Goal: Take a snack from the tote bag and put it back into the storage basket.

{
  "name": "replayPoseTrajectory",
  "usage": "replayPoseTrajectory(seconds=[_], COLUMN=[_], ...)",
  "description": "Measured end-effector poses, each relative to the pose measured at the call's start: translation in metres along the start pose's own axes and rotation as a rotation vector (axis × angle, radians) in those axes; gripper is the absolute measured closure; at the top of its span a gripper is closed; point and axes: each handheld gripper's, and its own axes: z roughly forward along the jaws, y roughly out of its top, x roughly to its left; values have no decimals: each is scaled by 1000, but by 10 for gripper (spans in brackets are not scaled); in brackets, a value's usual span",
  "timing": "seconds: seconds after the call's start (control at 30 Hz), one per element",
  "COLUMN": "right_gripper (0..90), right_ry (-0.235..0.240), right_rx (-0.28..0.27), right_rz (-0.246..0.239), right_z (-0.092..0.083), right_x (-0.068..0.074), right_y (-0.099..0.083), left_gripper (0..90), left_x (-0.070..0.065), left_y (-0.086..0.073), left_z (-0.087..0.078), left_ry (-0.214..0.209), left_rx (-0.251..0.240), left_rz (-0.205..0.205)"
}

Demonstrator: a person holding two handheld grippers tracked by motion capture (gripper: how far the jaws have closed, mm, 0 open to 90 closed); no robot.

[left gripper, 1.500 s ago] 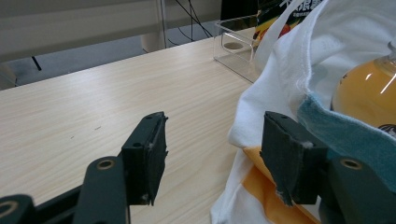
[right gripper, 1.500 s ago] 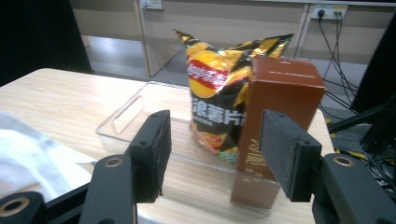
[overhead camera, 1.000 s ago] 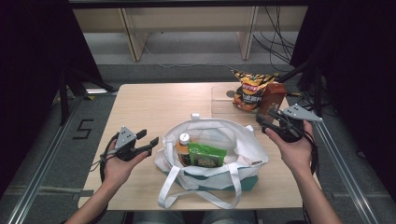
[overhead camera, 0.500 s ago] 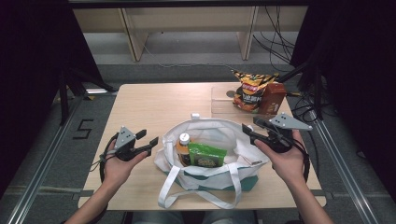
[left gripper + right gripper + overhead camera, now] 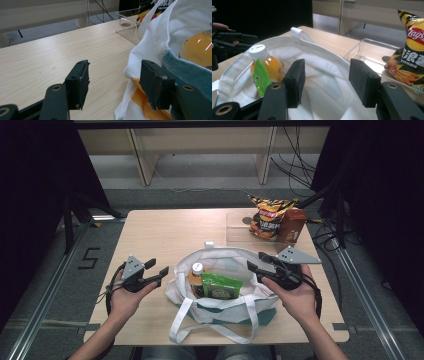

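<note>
A white tote bag (image 5: 227,261) lies open in the middle of the table. Inside it are an orange drink bottle (image 5: 196,276) with a white cap and a green packet (image 5: 220,287). My left gripper (image 5: 157,266) rests open just left of the bag; its own view shows the jaws (image 5: 115,85) apart beside the bag's cloth (image 5: 155,37), nothing between them. My right gripper (image 5: 257,261) is open at the bag's right rim. Its view looks past the open jaws (image 5: 325,80) into the bag (image 5: 324,65), at the bottle (image 5: 265,62) and packet (image 5: 259,77).
A clear plastic tray (image 5: 237,227) sits at the table's back right, with a chips bag (image 5: 267,217) and a brown box (image 5: 291,225) standing on it. The bag's straps (image 5: 200,327) trail toward the front edge. Bare wooden tabletop (image 5: 165,232) stretches at the back left.
My right gripper has moved left and slightly down, from beside the chips bag to the tote bag's right rim. The left gripper has stayed put.
</note>
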Motion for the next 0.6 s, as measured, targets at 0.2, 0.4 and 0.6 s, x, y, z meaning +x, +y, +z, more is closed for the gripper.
replayPoseTrajectory(seconds=[0.2, 0.4, 0.6], right_gripper=[469, 467, 465], right_ry=[12, 63, 77], right_rx=[-2, 11, 31], right_rz=[7, 25, 32], right_z=[-3, 0, 2], right_x=[4, 9, 19], right_y=[-3, -5, -9], left_gripper=[401, 401, 401], left_x=[-2, -1, -2], left_y=[0, 2, 4], left_z=[1, -1, -2], left_ry=[-2, 2, -1], left_rx=[3, -10, -15], left_rz=[3, 8, 4])
